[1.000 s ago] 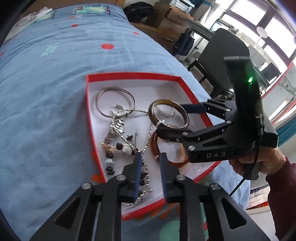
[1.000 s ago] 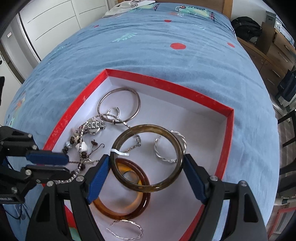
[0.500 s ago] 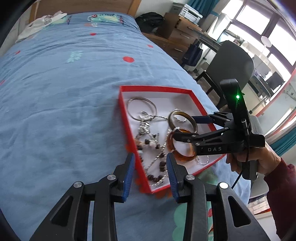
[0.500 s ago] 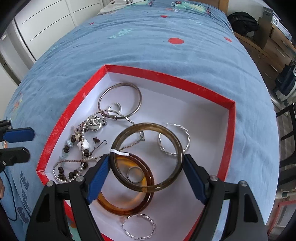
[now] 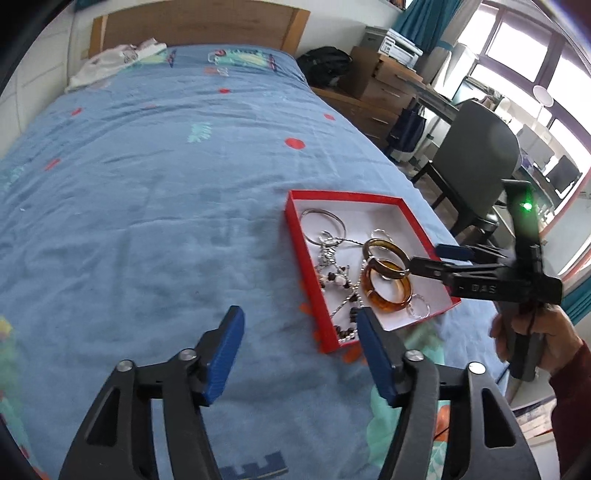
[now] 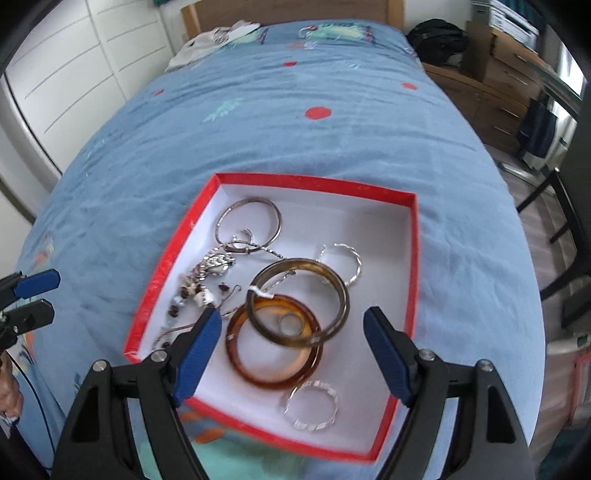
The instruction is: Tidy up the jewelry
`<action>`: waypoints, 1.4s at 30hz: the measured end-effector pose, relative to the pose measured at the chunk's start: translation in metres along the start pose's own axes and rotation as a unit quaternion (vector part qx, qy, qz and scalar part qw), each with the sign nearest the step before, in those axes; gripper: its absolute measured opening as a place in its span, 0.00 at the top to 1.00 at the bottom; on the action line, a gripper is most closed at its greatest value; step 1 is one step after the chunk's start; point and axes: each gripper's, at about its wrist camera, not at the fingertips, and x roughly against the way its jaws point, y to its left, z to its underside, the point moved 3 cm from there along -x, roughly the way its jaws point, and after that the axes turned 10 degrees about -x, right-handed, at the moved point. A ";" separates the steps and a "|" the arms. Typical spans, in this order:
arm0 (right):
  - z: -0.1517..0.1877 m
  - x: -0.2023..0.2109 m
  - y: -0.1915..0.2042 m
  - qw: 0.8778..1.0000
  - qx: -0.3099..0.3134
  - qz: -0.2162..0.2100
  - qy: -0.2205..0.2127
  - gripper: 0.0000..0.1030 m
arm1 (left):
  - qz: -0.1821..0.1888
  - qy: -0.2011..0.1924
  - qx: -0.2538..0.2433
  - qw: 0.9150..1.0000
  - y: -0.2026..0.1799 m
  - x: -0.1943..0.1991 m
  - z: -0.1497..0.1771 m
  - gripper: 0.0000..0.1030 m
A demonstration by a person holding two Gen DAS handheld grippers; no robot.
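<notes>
A red box with a white inside [image 6: 317, 182] [image 5: 343, 195] lies on the blue bedspread. It holds a silver bangle [image 6: 251, 200], a dark brown bangle [image 6: 295, 264] leaning on an amber bangle [image 6: 273, 380], a beaded chain [image 6: 192, 291] and two twisted silver rings [image 6: 310, 406]. My right gripper [image 6: 291, 350] [image 5: 432, 258] hovers open over the two bangles, its pads clear of them. My left gripper [image 5: 299, 350] [image 6: 35, 300] is over the bedspread, left of the box's near corner. Its jaws are opening with nothing between them.
The bed runs back to a wooden headboard [image 5: 199, 26] with white cloth [image 5: 110, 62] at its head. To the right stand a dark chair [image 5: 476, 158], wooden drawers [image 5: 373, 96] and a black bag [image 5: 325, 66]. White wardrobe doors [image 6: 74, 74] are on the left. A hand [image 5: 535, 332] holds the right gripper.
My left gripper drew back out of the box, up and to the left, and its jaws widened. My right gripper rose, so the dark bangle now lies lower and clear of its pads.
</notes>
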 end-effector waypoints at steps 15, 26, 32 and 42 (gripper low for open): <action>0.108 0.083 0.045 0.991 -0.078 0.070 -0.088 0.24 | -0.083 -0.015 -0.001 0.996 -0.011 0.035 0.054 0.14; 0.150 0.120 0.074 0.984 -0.072 0.084 -0.142 0.24 | -0.106 -0.036 0.000 0.994 -0.021 0.054 0.075 0.13; 0.154 0.126 0.077 0.982 -0.072 0.083 -0.153 0.24 | -0.125 -0.038 0.001 0.991 -0.025 0.058 0.078 0.13; 0.159 0.123 0.067 0.982 -0.083 0.083 -0.150 0.24 | -0.134 -0.036 -0.003 0.990 -0.027 0.055 0.086 0.06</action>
